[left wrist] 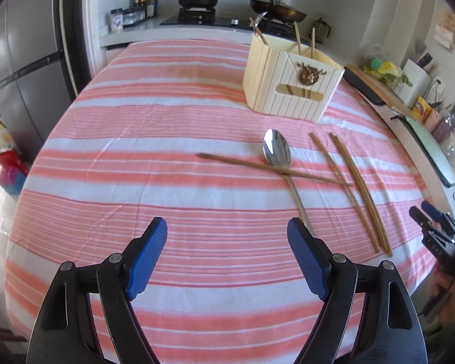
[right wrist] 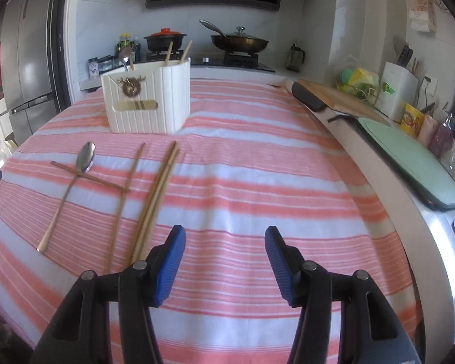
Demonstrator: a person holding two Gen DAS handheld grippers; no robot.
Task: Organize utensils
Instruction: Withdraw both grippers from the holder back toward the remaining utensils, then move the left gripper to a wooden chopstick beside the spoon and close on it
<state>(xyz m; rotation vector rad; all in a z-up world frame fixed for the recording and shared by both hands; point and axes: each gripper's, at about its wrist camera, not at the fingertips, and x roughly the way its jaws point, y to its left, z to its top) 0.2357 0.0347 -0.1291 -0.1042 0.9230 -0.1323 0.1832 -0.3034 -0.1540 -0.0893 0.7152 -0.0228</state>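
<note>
I see both the left hand-held gripper (left wrist: 227, 253) and right hand-held gripper (right wrist: 225, 259) spread apart, holding nothing, above the pink-striped tabletop (left wrist: 136, 182); a steel spoon (left wrist: 276, 148) lies crossed by a wooden chopstick (left wrist: 242, 163).

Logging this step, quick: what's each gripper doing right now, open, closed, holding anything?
Left gripper: open, holding nothing, above the cloth.
Right gripper: open, holding nothing, just right of the chopsticks.

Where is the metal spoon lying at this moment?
In the left wrist view the spoon lies on the striped cloth, before the white holder, with one chopstick across its neck.
</note>
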